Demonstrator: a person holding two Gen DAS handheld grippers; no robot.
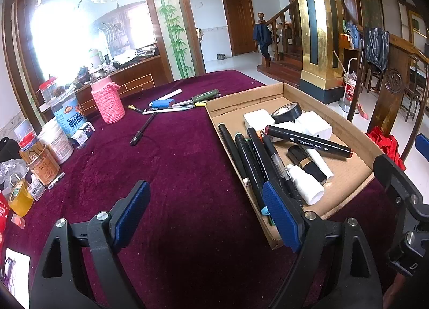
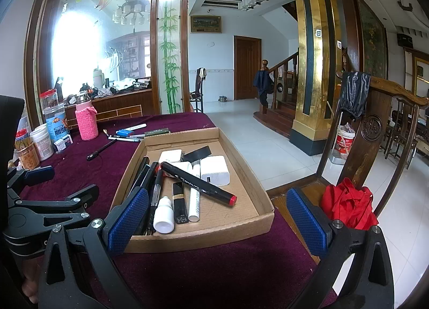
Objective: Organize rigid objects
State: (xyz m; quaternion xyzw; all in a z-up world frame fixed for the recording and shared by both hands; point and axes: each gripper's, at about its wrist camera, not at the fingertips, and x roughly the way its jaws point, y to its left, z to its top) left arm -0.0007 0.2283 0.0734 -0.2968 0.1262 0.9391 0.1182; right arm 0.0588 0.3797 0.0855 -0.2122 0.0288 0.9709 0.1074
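Both your left gripper (image 1: 206,215) and right gripper (image 2: 218,221) are spread wide, empty. A black pen (image 1: 143,129) lies loose on the cloth, apart from the cardboard tray (image 1: 356,137). Approach it crosswise and pinch mid-barrel.

Left gripper (image 1: 209,217): jaws spread wide, empty, low beside cardboard tray (image 1: 346,132)'s near-left corner; right gripper (image 2: 217,223): likewise spread, empty, at tray's near edge.

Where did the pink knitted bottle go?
The pink knitted bottle stands upright on the purple tablecloth at the far left, outside the cardboard box. A blue-labelled jar is just left of it, and loose pens lie to its right.
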